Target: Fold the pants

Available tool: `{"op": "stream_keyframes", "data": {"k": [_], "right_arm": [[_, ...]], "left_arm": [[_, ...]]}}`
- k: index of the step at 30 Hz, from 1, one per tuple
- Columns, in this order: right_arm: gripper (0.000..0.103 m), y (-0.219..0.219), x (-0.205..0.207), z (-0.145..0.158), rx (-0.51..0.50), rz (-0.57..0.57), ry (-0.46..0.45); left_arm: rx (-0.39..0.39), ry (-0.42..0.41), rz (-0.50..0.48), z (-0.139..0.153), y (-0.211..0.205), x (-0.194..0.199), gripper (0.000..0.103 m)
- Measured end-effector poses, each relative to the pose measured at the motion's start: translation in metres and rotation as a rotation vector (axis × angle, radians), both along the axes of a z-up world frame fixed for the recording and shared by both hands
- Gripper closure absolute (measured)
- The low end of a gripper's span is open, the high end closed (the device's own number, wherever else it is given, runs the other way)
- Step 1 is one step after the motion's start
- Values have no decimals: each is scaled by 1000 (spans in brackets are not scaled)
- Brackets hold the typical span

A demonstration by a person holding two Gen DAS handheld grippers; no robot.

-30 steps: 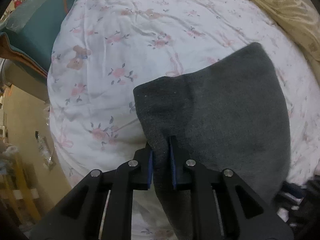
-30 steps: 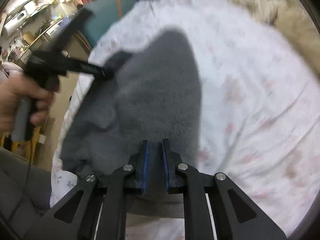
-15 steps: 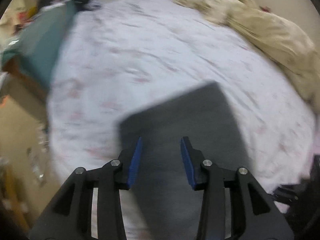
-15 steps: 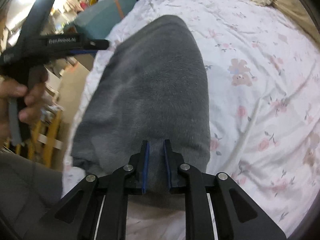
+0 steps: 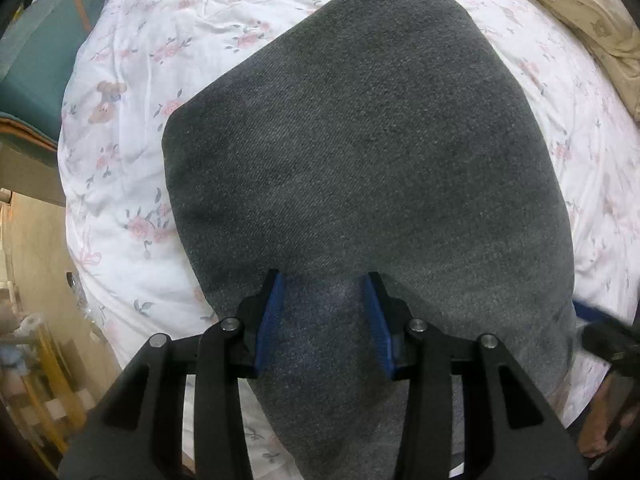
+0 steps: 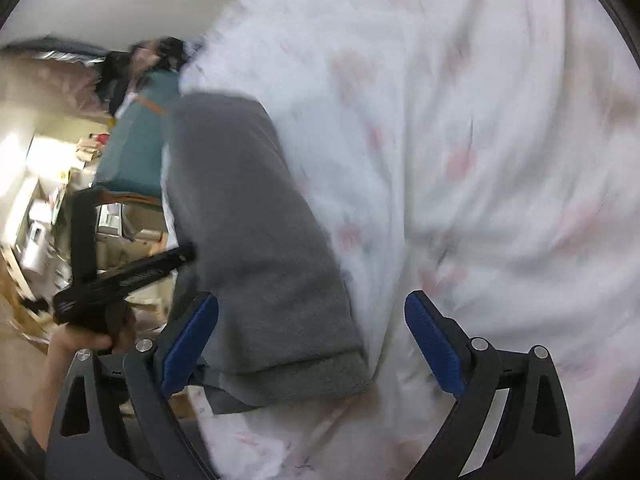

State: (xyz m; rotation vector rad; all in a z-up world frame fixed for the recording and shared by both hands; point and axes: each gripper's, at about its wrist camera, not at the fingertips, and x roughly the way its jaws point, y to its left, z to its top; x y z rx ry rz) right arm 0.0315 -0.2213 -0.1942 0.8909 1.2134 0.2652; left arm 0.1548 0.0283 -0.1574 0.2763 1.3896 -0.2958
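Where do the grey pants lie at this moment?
The grey pants lie folded on the flowered bed sheet, near its edge. In the left wrist view they fill the centre; in the right wrist view they lie left of centre, beside the teal chair.

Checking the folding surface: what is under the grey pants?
The grey pants lie on a white floral bedsheet, which shows all around them. Whatever lies directly beneath the folded cloth, including any lower layers, is covered and cannot be seen.

Right-wrist view blurred; pants [image 5: 360, 168] cut off below (left-wrist view).
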Motion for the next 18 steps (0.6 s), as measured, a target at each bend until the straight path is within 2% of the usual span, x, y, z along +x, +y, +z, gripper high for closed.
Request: {"op": "stream_keyframes", "data": {"k": [2,3,8,10,11,12,14,16,18], "right_arm": [[6,9,2,-21,122,-5,44],[6,12,3,-24,141,-13,40],[6,40,14,-7,95,21,-40],[22,35,11,-1,102,-26,-50],[39,32,5,2,76,-39,-52],[43,29,5,4,69,-39,-53],[46,28,4,14,55,-24,-63],[45,33,7,32,-1,11,-63],[40,34,12,32,21,-4,-7]], "left_arm": [[-5,2,2,-1,1,2,65],[-9,2,2,-1,1,2,65],[-1,0,-1,-2,-1,3,65],[-7,7,5,-3,2,8,65],[-16,14,11,-3,3,9,65],[-30,25,14,-2,5,10,64],[-63,44,27,2,11,14,64],[-63,44,26,1,15,17,64],[-54,42,21,-1,15,17,64]]}}
